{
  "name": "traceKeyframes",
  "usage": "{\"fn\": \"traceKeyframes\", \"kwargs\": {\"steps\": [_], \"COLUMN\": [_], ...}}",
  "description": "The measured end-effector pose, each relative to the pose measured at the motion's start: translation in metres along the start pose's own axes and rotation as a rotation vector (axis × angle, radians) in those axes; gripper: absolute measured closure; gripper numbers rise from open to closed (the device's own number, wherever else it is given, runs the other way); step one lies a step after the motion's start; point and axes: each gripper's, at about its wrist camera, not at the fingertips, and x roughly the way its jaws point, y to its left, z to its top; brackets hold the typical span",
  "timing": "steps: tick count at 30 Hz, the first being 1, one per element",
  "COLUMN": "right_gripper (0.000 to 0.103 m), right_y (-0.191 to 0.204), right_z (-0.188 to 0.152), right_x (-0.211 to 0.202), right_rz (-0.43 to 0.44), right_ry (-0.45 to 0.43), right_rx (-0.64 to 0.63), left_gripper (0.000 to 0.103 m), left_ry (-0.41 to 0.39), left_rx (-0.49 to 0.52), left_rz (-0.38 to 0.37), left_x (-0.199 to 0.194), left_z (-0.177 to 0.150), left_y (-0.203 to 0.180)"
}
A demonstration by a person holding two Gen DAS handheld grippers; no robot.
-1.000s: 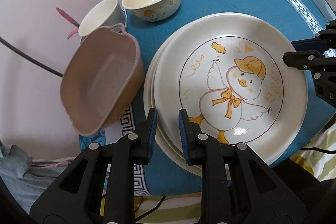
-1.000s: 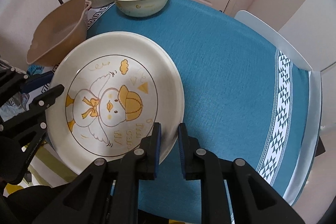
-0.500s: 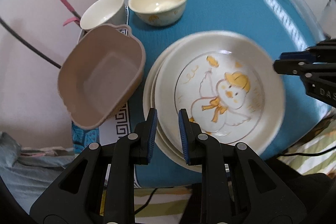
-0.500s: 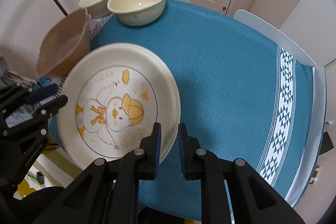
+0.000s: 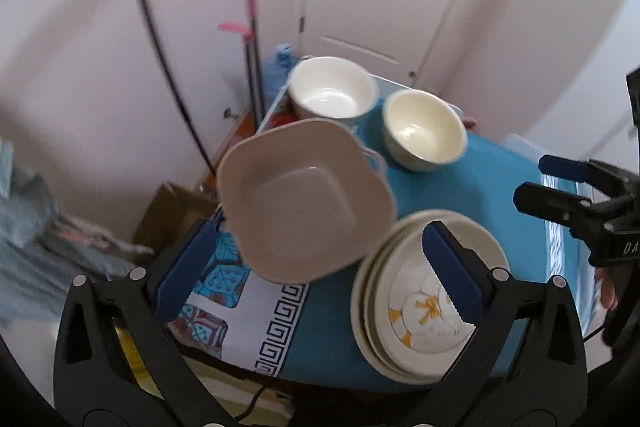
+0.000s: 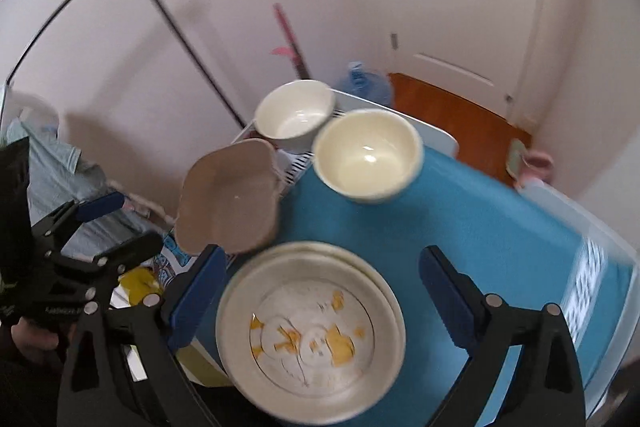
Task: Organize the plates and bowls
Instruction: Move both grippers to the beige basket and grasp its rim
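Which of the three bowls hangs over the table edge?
The tan square bowl with small handles. It juts past the tablecloth edge, while the white bowl and the cream bowl are round.

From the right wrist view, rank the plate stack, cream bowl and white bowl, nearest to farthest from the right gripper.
1. Plate stack: directly below the open right gripper, between its fingers in the picture, on the blue cloth.
2. Cream bowl: farther up the table, slightly right.
3. White bowl: farthest, at the table's back edge, just left of the cream bowl.
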Motion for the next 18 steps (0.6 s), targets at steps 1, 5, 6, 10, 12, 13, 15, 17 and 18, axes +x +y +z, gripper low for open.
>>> {"fn": "traceKeyframes", "kwargs": {"steps": [1,5,6,10,12,13,15,17,18], "right_gripper": [0.007,0.007,0.007,0.009,0.02,0.028,0.037,0.039,0.043], "right_y": [0.004,0.021,0.023,0.019,0.02,0.022,0.023,0.025,0.026], "right_z": [0.006,0.026,0.028,0.03,0.031,0.03,0.03,0.03,0.03], "right_x": [0.005,0.044,0.058,0.111,0.128,0.137,0.147,0.155,0.16], "right_rz": [0.0,0.088,0.104,0.158,0.159,0.156,0.162,0.168,0.166], "right_ry": [0.0,0.054,0.082,0.183,0.211,0.226,0.23,0.228,0.234], "right_rx": [-0.014,-0.031,-0.023,0.036,0.036,0.029,0.021,0.014,0.011], "left_gripper": [0.0,0.001,0.001,0.006,0.015,0.022,0.031,0.039,0.04], "left_ry": [0.008,0.062,0.076,0.127,0.154,0.165,0.18,0.187,0.191], "left_rx": [-0.042,-0.171,-0.19,-0.239,-0.255,-0.263,-0.27,-0.277,-0.279], "left_rz": [-0.003,-0.014,-0.013,-0.011,-0.007,-0.003,-0.001,0.003,0.001], "left_x": [0.004,0.027,0.034,0.065,0.08,0.087,0.1,0.111,0.114], "left_z": [0.002,0.0,-0.003,-0.012,-0.014,-0.015,-0.017,-0.018,-0.016], "left_y": [0.01,0.038,0.042,0.057,0.061,0.064,0.067,0.072,0.072]}}
